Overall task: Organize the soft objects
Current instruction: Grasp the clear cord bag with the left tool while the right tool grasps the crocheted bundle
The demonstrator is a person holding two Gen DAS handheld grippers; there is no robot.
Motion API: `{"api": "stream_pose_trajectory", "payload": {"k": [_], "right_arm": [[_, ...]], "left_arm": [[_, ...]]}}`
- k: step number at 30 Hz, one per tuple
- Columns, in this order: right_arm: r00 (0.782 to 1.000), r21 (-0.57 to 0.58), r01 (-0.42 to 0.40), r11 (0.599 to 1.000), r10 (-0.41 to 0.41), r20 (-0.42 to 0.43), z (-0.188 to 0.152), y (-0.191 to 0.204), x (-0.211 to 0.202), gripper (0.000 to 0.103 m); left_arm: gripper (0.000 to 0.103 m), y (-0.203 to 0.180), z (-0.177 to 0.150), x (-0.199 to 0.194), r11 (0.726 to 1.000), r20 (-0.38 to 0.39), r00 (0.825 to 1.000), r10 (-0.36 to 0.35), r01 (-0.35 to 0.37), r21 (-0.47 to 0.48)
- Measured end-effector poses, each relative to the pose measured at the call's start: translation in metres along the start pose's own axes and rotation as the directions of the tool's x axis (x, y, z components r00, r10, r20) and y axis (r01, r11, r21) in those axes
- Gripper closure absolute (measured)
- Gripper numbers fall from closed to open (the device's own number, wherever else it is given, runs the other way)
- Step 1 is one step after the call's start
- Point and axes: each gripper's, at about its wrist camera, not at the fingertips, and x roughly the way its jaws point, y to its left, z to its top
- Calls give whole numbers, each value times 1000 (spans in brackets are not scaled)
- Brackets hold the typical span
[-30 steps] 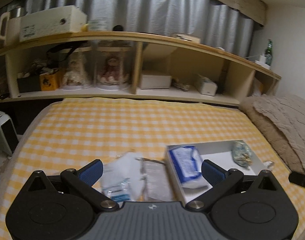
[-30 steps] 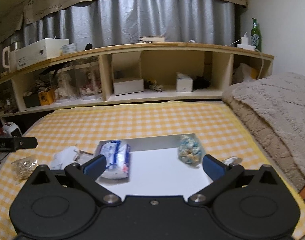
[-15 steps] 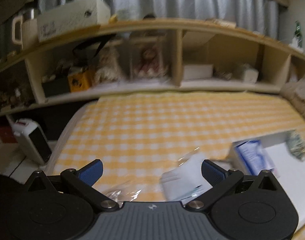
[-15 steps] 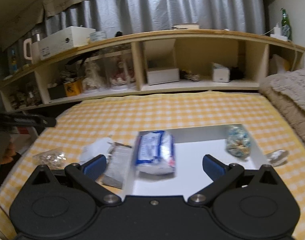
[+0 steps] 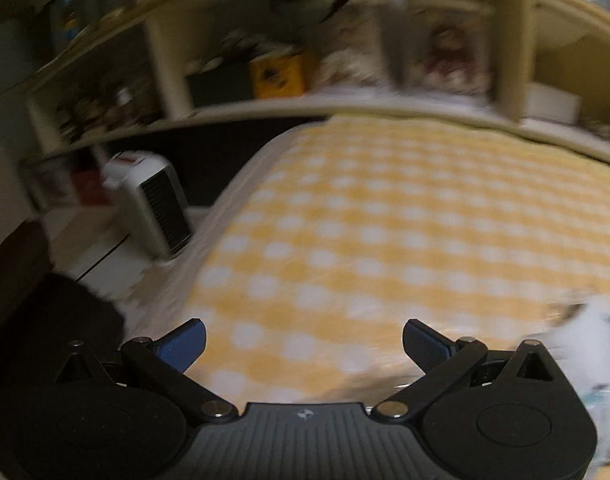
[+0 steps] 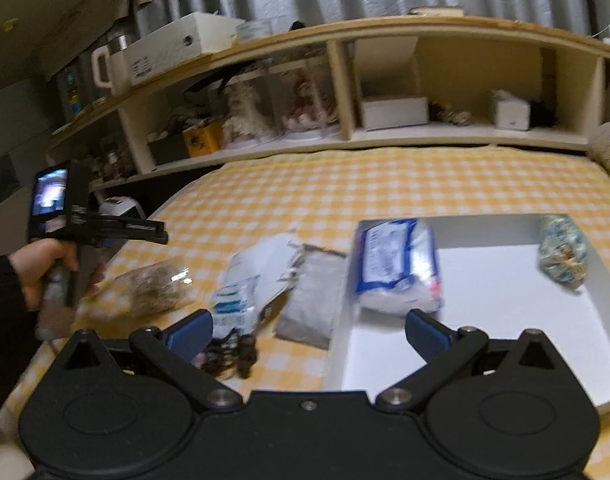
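Observation:
In the right wrist view a white tray (image 6: pixel 497 304) lies on the yellow checked cloth (image 6: pixel 345 188). It holds a blue-and-white soft pack (image 6: pixel 397 264) at its left side and a small patterned pouch (image 6: pixel 563 252) at the right. Left of the tray lie a grey packet (image 6: pixel 311 300), a white-and-blue bag (image 6: pixel 253 276), a dark curly tuft (image 6: pixel 229 356) and a clear bag of brownish filling (image 6: pixel 157 288). My right gripper (image 6: pixel 307 332) is open and empty above the tray's left edge. My left gripper (image 5: pixel 303 342) is open and empty over the cloth's left end, with a white bag (image 5: pixel 589 344) at its right.
A long wooden shelf unit (image 6: pixel 385 136) with boxes and dolls runs behind the cloth. A small white heater (image 5: pixel 149 204) stands on the floor off the cloth's left edge. A person's hand (image 6: pixel 41 264) holds the left gripper's handle. A beige blanket (image 6: pixel 609 148) lies at far right.
The left gripper has swung left, away from the tray toward the cloth's left edge; its view is blurred. The right gripper's view has also turned left, bringing the loose bags into sight. Both stay open.

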Motion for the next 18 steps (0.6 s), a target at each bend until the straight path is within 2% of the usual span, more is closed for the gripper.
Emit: {"api": "stream_pose_trajectory", "payload": {"k": [3,7,10,12,15,18], "right_arm": [[999,-3,-41,999,41,-16,-2,7,8,0],[996,-15,-78,997,77,-45,-6,21,20,0],[994,-22,-91,996,89,-63,-8,30,28,0],[993,-26,-95,995,93,-69,-10,35,34,0],[991,-7,-103,995,102,-85,-10,38,46,0],[987,37,-109,993,113,-110,-12,42,60,0]], "left_arm": [[0,16,-4,23,997,-43,997,66,-67,-29],[0,30,-12,42,996,-107,992,74,-79,-51],[0,36,-17,45,997,-161,986,43,-51,-50],[0,36,-20,43,1000,-196,981,3,-8,-25],[0,27,-27,34,996,-240,970,-38,57,72],[0,16,-34,19,980,-270,961,-62,110,168]]}}
